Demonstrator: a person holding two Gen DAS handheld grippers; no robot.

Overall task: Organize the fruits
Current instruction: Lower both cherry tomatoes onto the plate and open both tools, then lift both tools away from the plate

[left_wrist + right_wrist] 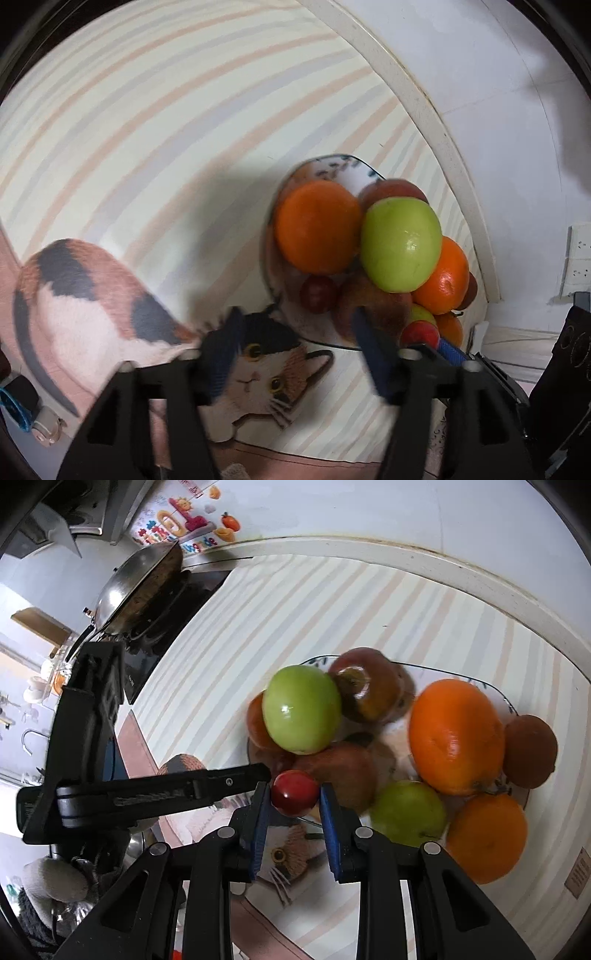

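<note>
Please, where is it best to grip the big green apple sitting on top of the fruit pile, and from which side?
Grip the green apple across its widest middle, coming from above. It sits on top of the pile in the plate, with an orange and a dark red apple pressed beside it, so low side access looks blocked.

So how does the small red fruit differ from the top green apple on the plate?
The small red fruit is far smaller than the green apple. The red fruit sits between the right gripper's jaws at the plate's near edge; the green apple rests free, perched on other fruit. Both are round and glossy.
</note>
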